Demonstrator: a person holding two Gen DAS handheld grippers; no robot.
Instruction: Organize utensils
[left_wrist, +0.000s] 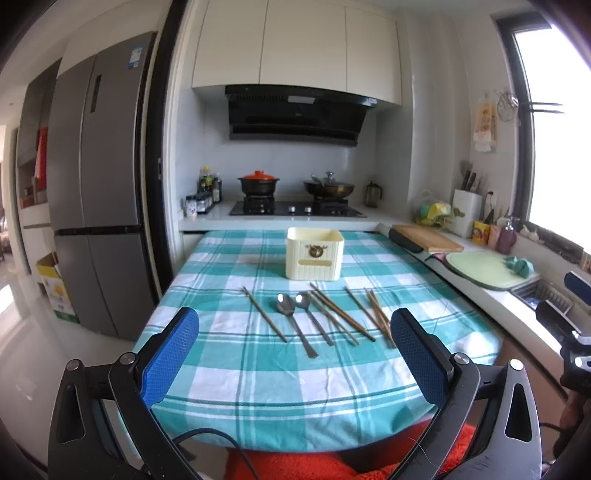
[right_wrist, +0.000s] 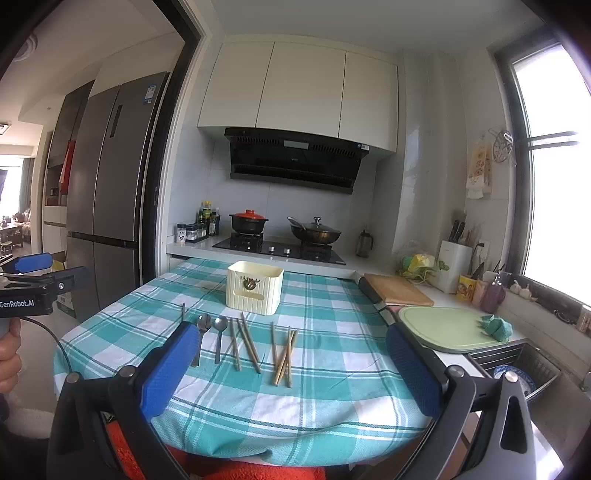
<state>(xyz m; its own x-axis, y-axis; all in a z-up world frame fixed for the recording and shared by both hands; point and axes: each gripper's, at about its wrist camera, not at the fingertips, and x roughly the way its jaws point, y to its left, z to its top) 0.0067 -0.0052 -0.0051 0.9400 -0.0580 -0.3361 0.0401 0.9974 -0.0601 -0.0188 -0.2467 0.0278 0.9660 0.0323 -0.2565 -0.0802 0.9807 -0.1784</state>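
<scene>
A cream utensil holder (left_wrist: 314, 257) (right_wrist: 255, 287) stands upright at the middle of the teal checked tablecloth (left_wrist: 258, 384) (right_wrist: 332, 398). In front of it lie two metal spoons (left_wrist: 295, 321) (right_wrist: 210, 339) side by side and several wooden chopsticks (left_wrist: 343, 317) (right_wrist: 283, 356) scattered flat on the cloth. My left gripper (left_wrist: 295, 350) hangs open over the near table edge, nothing between its blue pads. Just as wide open and bare is my right gripper (right_wrist: 291, 358), held short of the chopsticks. The left gripper's body (right_wrist: 40, 284) shows at the left edge of the right wrist view.
Behind the table a stove (left_wrist: 295, 209) carries a red-lidded pot (left_wrist: 258, 181) and a wok (left_wrist: 328, 188). To the right a counter holds a wooden board (left_wrist: 428, 238), a green cutting board (left_wrist: 487, 267) and a sink (right_wrist: 517, 365). A fridge (left_wrist: 99, 184) stands left. A red seat (left_wrist: 332, 465) sits below the table edge.
</scene>
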